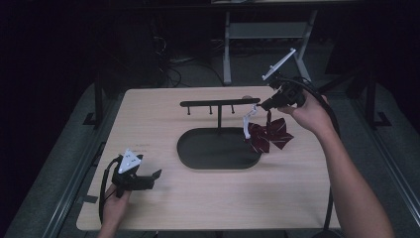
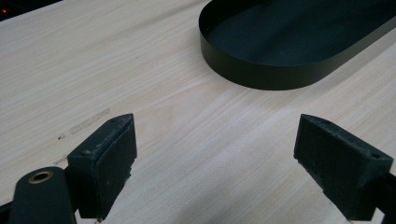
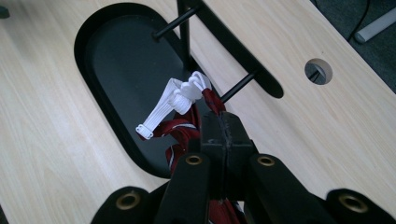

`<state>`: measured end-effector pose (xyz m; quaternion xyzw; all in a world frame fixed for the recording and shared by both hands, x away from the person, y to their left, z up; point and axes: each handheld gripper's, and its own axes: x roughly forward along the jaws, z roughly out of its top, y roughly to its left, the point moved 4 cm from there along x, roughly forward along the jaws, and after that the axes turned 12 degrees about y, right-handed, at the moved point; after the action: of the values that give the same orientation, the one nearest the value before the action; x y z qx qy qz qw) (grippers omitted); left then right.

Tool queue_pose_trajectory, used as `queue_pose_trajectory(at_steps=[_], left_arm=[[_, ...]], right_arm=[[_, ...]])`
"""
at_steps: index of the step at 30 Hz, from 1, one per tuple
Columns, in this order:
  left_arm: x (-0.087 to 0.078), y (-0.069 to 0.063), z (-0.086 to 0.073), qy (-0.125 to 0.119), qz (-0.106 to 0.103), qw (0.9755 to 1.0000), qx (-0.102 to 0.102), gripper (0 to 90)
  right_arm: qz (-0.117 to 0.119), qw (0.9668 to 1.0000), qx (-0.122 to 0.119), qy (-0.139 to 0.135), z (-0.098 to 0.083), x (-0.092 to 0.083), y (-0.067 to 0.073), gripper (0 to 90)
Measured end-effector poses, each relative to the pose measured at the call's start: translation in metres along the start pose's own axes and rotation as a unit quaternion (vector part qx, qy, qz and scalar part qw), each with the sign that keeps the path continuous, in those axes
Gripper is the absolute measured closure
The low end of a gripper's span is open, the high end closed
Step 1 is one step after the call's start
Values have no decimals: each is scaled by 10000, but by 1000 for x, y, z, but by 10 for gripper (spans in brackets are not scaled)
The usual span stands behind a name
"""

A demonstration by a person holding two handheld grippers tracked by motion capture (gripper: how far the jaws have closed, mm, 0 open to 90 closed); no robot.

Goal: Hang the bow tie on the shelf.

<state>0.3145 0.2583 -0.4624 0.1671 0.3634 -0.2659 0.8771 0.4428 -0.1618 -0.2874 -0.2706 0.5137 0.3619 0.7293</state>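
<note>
High view shows the right hand-held gripper point(image 1: 267, 104) pinching the strap of a dark red bow tie point(image 1: 270, 135) that dangles below it, just beside the stand's crossbar point(image 1: 219, 103) end, while the left hand-held gripper point(image 1: 151, 178) rests spread on bare tabletop point(image 1: 208, 198) short of the black tray point(image 1: 218, 148).

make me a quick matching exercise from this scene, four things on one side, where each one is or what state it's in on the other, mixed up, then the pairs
Things:
1. left tool
2. right tool
3. bow tie
4. black stand

Places or states:
A. hangs in the air near the right end of the stand's bar
B. rises from an oval tray in the middle of the table
C. jaws wide apart, low over bare wood
D. jaws closed on the dark red strap

Pairs: 1-C, 2-D, 3-A, 4-B
</note>
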Motion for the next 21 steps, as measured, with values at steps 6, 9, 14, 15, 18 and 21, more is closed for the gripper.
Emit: queue_pose_trajectory(at_steps=[6,9,14,15,18,21], left_arm=[[1,0,0,1,-15,10000,-15,131],[2,1,0,-6,-18,10000,-41,131],[2,2,0,30,-11,10000,-40,131],[1,2,0,54,-10,10000,-46,131],[2,1,1,51,-22,10000,-68,131],[4,0,2,64,-29,10000,-18,131]], right_arm=[[-15,10000,82,19,5,1,-7,892],[-21,9999,101,32,8,3,-10,892],[2,9998,169,47,11,7,-16,892],[3,9998,180,48,11,8,-17,891],[3,9997,232,77,11,12,-22,890],[49,9995,294,92,9,16,-25,888]])
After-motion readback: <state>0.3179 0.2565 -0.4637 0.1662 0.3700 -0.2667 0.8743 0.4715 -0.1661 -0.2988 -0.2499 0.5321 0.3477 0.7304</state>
